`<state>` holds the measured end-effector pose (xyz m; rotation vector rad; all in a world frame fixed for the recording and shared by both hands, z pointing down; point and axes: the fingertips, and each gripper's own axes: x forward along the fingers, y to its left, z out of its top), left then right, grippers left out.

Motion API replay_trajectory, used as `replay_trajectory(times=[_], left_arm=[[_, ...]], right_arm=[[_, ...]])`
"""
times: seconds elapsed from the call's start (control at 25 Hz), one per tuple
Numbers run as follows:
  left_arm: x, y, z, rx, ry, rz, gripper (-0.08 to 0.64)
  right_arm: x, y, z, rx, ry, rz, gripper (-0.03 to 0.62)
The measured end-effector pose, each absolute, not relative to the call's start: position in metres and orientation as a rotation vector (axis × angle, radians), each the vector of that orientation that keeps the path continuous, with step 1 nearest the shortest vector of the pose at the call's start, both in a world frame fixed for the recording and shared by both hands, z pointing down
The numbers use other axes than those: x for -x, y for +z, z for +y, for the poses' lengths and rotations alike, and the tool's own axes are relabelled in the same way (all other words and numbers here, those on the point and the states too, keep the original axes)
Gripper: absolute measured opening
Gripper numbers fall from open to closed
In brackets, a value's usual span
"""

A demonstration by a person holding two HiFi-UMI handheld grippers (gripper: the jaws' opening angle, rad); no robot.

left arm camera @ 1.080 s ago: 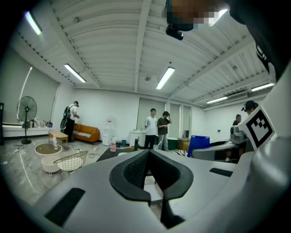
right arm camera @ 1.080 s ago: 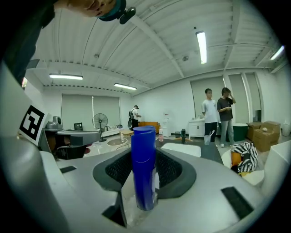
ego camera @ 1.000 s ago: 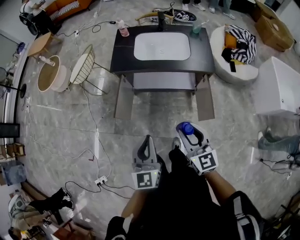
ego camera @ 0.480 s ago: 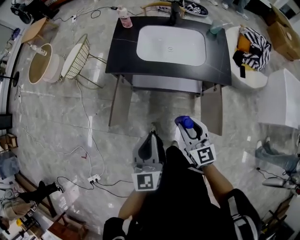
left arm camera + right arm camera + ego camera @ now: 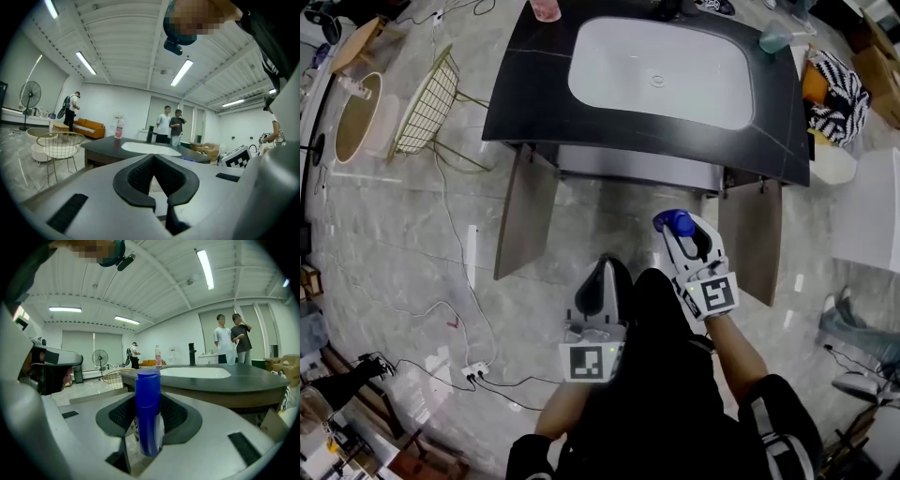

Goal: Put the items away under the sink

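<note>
A blue bottle (image 5: 148, 411) stands upright between the jaws of my right gripper (image 5: 149, 427), which is shut on it. In the head view its blue cap (image 5: 679, 223) shows at the tip of the right gripper (image 5: 686, 236), just in front of the black sink cabinet (image 5: 534, 103). The white basin (image 5: 661, 73) lies in the cabinet's top. Both cabinet doors, left (image 5: 520, 211) and right (image 5: 761, 239), stand open. My left gripper (image 5: 602, 286) hangs lower and to the left, shut with nothing in it, its dark pads (image 5: 136, 176) pressed together.
A pink bottle (image 5: 546, 9) and a pale green bottle (image 5: 773, 39) stand on the counter's back corners. A wire basket (image 5: 422, 98) and a round tub (image 5: 356, 117) sit left of the cabinet. Cables (image 5: 473, 319) trail over the marble floor. Two people (image 5: 232, 341) stand behind the sink.
The sink cabinet has come closer and now fills the top of the head view. The right gripper still holds the blue bottle; both grippers keep their places.
</note>
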<state>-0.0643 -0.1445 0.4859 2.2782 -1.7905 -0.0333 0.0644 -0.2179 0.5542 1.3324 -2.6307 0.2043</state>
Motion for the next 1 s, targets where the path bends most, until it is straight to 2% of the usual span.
replay_trajectory(times=[0.56,0.76,1.0], left_arm=[[0.056,0.689,-0.174,-2.344,-0.177,-1.779,0.012],[0.062,0.715,-0.169,-2.367,-0.205,-1.808,0.012],[0.064,0.710,-0.172,-2.401,-0.215,-1.775,0.012]], right_arm=[[-0.066,0.789,-0.288,-1.360,0.133,-2.642,0.152],[-0.067,0.828,-0.316,-1.412,0.077,-2.624,0.152],[-0.066,0.847,-0.343,-1.455,0.064,-2.578,0.152]])
